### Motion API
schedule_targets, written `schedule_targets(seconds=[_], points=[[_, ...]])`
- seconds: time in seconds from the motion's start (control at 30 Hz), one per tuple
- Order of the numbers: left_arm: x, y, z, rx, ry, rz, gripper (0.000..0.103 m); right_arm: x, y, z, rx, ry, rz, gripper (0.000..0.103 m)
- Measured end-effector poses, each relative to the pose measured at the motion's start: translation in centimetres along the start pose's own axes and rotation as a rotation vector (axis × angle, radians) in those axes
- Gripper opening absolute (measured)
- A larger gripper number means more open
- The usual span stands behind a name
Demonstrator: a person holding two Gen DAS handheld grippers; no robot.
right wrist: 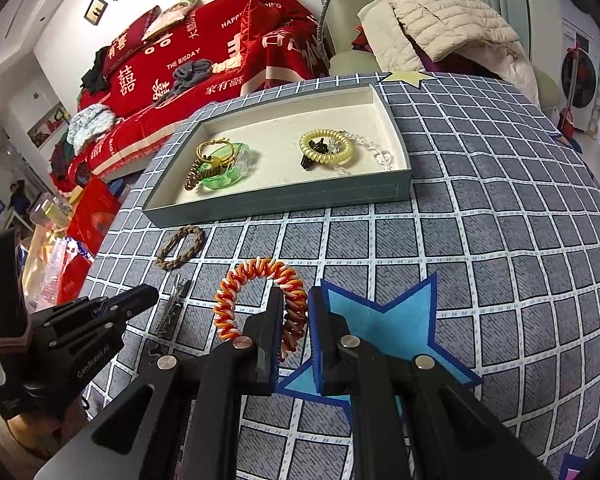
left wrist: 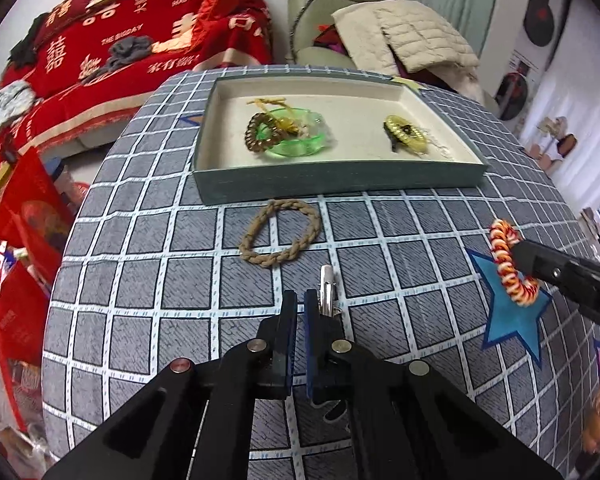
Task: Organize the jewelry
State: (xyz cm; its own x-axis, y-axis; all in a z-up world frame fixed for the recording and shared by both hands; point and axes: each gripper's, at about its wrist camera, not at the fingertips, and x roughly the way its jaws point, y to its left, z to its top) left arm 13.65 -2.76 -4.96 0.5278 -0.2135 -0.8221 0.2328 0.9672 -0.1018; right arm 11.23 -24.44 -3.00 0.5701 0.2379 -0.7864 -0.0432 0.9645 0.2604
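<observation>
Three pieces lie outside the tray [right wrist: 284, 200]: the braided tan loop [right wrist: 180, 247], the silver clip [left wrist: 327, 290] and the orange-and-white coil band [right wrist: 256, 300]. My right gripper [right wrist: 294, 310] has its fingers narrowly parted astride the coil's near-right arc, which sits in the gap at 12 o'clock from my wrist, on the edge of the blue star patch [right wrist: 380, 328]. I cannot tell whether the pads are pinching it yet. To do this well, I'd close squarely on that one strand of coil, feel it firm, then lift straight up before heading to the tray at 11 o'clock, since a springy band may snag or slip out. My left gripper [left wrist: 301, 300] is nearly closed with nothing between the fingers; the clip lies just beside its right finger, at 1 o'clock. The tray already holds a green bangle [right wrist: 226, 174] and a yellow coil [right wrist: 327, 147].
</observation>
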Motion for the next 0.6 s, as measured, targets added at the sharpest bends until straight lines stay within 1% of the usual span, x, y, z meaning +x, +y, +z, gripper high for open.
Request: schedule_targets(seconds=[0.03, 0.07, 0.1, 0.13, 0.17, 0.23, 0.3, 0.43, 0.47, 0.5, 0.53, 0.57, 0.6], points=[[0.1, 0.0, 0.0, 0.002, 0.007, -0.004, 0.052, 0.0, 0.0, 0.0, 0.0, -0.001, 0.002, 0.013], [0.2, -0.1, 0.0, 0.004, 0.008, -0.001, 0.098, -0.1, 0.1, -0.1, 0.001, -0.002, 0.004, 0.013], [-0.1, -0.1, -0.1, 0.001, -0.012, 0.025, 0.103, -0.2, 0.1, -0.1, 0.002, -0.005, 0.006, 0.013], [-0.5, -0.1, -0.2, 0.008, -0.044, 0.04, 0.103, -0.4, 0.1, -0.1, 0.003, -0.008, 0.007, 0.013], [-0.7, -0.3, -0.2, 0.027, -0.051, 0.049, 0.103, -0.5, 0.0, -0.2, 0.005, -0.011, 0.008, 0.013], [-0.4, -0.6, -0.1, 0.048, -0.036, 0.051, 0.103, -0.8, -0.2, -0.2, 0.011, -0.019, 0.009, 0.013], [0.3, -0.8, 0.1, 0.062, -0.018, 0.073, 0.103, -0.9, -0.4, -0.2, 0.018, -0.022, 0.007, 0.013], [1.9, -1.1, 0.4, 0.062, 0.026, 0.071, 0.103, -1.2, -0.8, -0.3, 0.039, -0.025, 0.013, 0.013], [2.4, -1.1, 0.4, 0.064, 0.046, 0.067, 0.099, -1.3, -0.9, -0.3, 0.041, -0.025, 0.013, 0.013], [2.8, -1.1, 0.4, 0.061, 0.062, 0.06, 0.097, -1.3, -1.0, -0.3, 0.042, -0.025, 0.012, 0.013], [2.7, -1.1, 0.4, 0.058, 0.046, 0.058, 0.096, -1.4, -1.1, -0.4, 0.042, -0.025, 0.012, 0.013], [2.7, -1.1, 0.4, 0.059, 0.051, 0.053, 0.093, -1.4, -1.2, -0.5, 0.044, -0.025, 0.013, 0.013], [2.7, -1.2, 0.4, 0.064, 0.046, 0.051, 0.086, -1.4, -1.2, -0.6, 0.046, -0.025, 0.014, 0.013]])
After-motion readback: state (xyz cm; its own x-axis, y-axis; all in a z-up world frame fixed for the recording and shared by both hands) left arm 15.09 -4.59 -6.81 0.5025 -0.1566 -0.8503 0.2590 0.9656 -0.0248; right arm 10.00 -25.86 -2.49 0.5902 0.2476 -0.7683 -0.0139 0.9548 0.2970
